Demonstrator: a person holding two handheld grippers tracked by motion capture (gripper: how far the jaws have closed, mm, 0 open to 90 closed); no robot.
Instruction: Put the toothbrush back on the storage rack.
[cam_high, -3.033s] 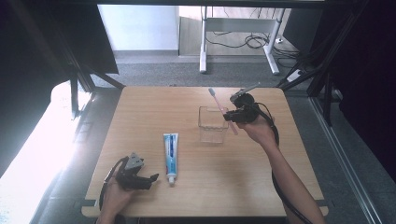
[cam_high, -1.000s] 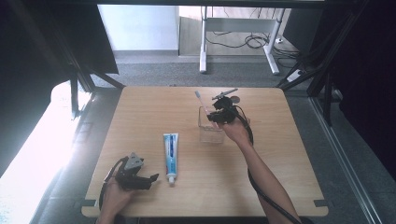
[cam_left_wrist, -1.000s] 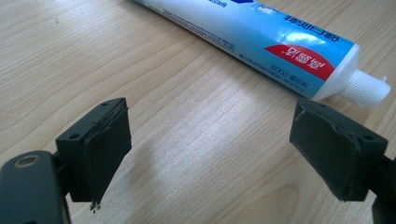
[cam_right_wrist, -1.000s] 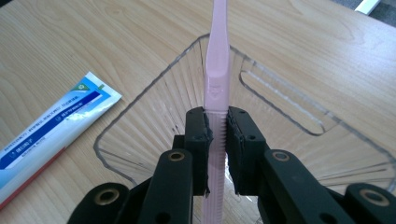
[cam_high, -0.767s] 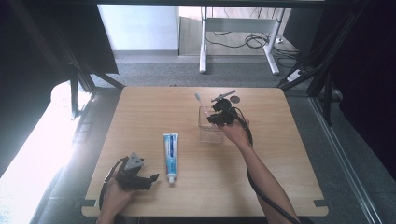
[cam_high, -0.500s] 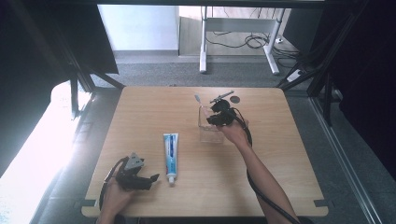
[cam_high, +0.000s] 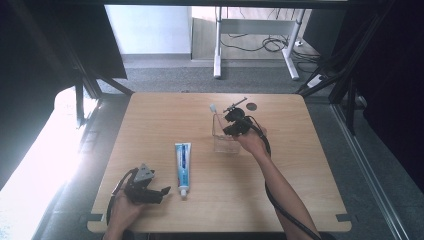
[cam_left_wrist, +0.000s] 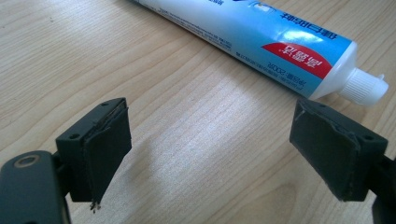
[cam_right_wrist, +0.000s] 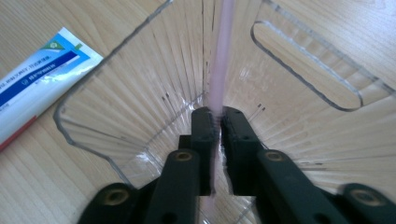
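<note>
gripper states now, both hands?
Left gripper: open, empty, jaws wide over bare table near the toothpaste.
Right gripper: shut on the toothbrush handle, inside the clear holder.

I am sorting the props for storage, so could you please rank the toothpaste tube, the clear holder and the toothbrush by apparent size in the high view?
1. Clear holder: bulkiest.
2. Toothpaste tube: longer but flat, so close to the holder.
3. Toothbrush: unsure, since only its thin upper part shows above the holder.
</note>
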